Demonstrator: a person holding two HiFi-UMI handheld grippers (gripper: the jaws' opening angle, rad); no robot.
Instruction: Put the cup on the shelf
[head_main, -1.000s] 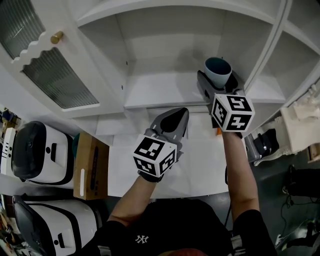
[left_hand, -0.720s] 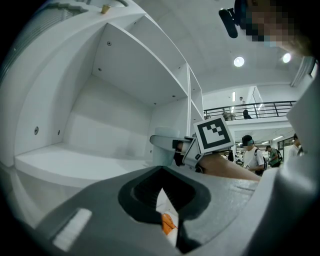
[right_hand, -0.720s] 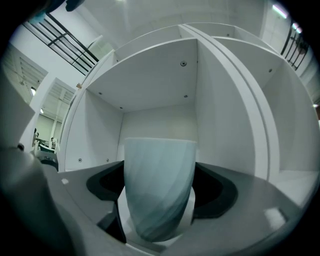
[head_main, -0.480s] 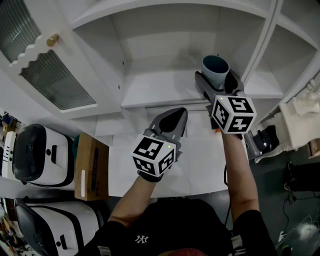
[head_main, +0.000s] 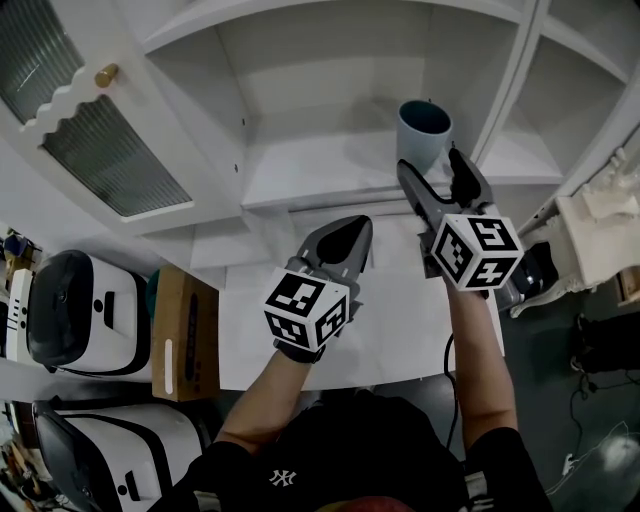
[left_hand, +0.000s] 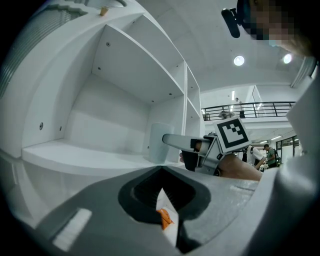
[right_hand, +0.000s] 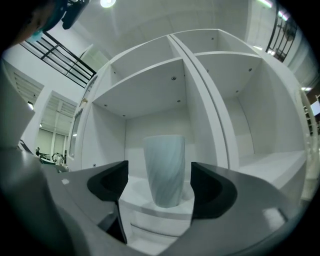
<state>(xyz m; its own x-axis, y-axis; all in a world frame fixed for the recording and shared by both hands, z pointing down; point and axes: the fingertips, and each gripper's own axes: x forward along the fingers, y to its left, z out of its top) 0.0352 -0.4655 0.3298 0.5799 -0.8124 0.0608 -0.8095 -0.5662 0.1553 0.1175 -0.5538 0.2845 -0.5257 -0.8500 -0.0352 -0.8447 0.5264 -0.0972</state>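
Observation:
A pale blue ribbed cup (head_main: 424, 130) stands upright on the white shelf (head_main: 300, 170), near its right end beside the vertical divider. My right gripper (head_main: 432, 172) is open just in front of the cup, its jaws apart and level with the cup's base, touching nothing. In the right gripper view the cup (right_hand: 165, 170) stands free on the shelf board (right_hand: 150, 212) beyond the two spread jaws (right_hand: 159, 186). My left gripper (head_main: 345, 235) hangs lower, in front of the shelf's edge, shut and empty. The left gripper view has the cup (left_hand: 159, 142) behind its own shut jaws (left_hand: 162, 172).
A divider (head_main: 510, 90) rises right of the cup. An open cabinet door (head_main: 110, 160) with a gold knob (head_main: 105, 75) swings out at the left. Below lie a white counter (head_main: 400, 320), a cardboard box (head_main: 182, 330) and white-and-black machines (head_main: 70, 300).
The right gripper has let go of the cup and drawn back toward me. The cup now stands alone on the shelf. The left gripper has hardly moved.

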